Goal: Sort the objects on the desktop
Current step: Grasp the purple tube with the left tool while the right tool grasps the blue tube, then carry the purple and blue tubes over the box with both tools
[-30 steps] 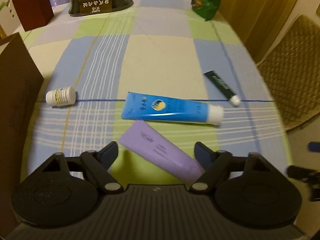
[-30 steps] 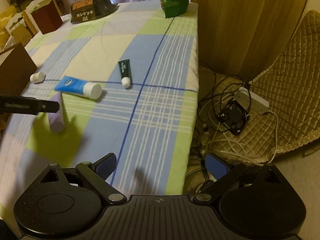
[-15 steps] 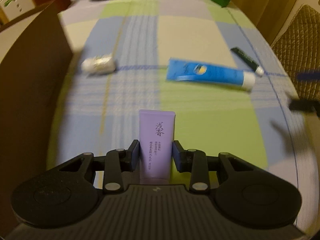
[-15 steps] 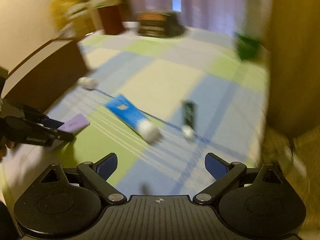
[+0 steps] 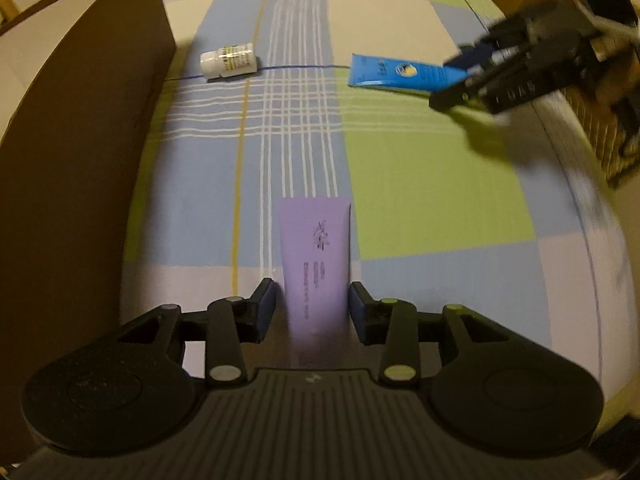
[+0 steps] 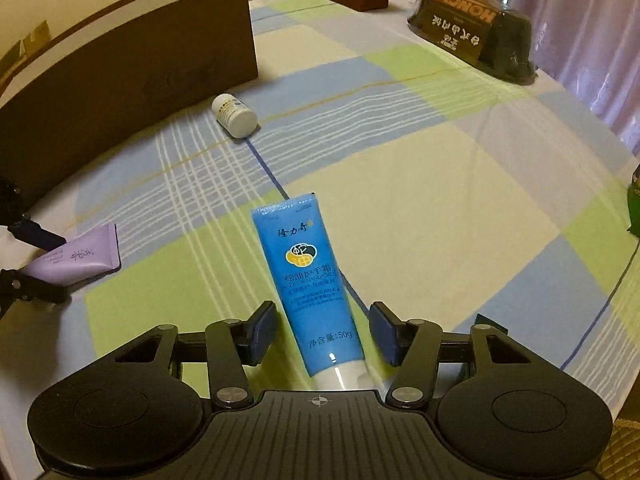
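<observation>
Left wrist view: left gripper (image 5: 311, 308) clamps lilac plastic cream tube (image 5: 314, 258), tube jutting straight ahead between pads, clear of checked tablecloth (image 5: 432, 184). Tall brown cardboard box (image 5: 76, 152) close on claw's left, small white pill bottle (image 5: 228, 65) lying far ahead. Right gripper (image 6: 323, 334) straddles blue hand-cream tube (image 6: 310, 280), jaws apart, gaps both sides, white cap nearest palm. Advice: centre blue tube, close squarely on firm body near cap, lift level; carry lilac tube over box rim before release
</observation>
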